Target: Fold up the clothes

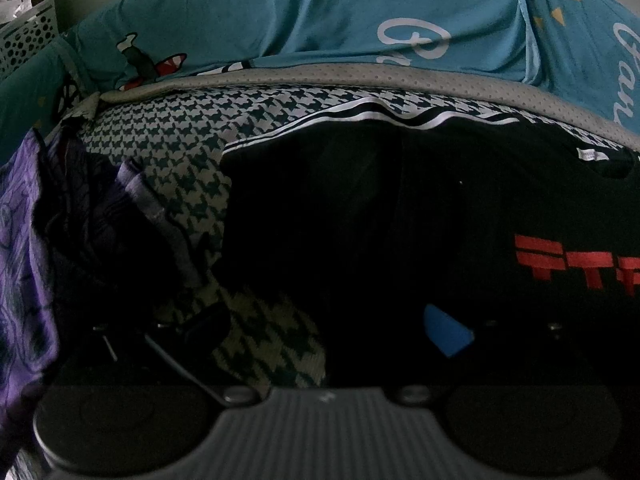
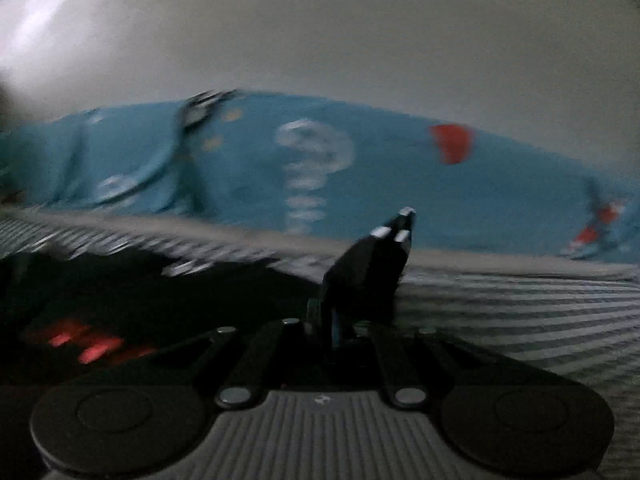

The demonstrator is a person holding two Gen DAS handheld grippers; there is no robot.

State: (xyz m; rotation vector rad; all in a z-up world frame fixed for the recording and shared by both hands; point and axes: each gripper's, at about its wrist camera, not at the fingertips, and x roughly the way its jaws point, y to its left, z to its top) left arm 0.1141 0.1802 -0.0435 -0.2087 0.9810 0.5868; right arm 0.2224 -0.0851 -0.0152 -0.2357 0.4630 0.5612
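Black knit shirt (image 1: 400,220) with red lettering lies flat on the houndstooth bed (image 1: 180,128); your right gripper (image 2: 394,228) fingers are pinched together, your left gripper's I cannot tell.

Probably a bedroom: teal printed bedsheet (image 1: 320,20), houndstooth blanket (image 1: 180,128), laundry basket (image 1: 28,36).

Shirt (image 1: 400,220) on blanket (image 1: 180,132); pillow (image 1: 300,20) behind.

A houndstooth bed cover (image 1: 180,132) carries a black shirt (image 1: 400,208) at centre and purple cloth (image 1: 24,240) at left.
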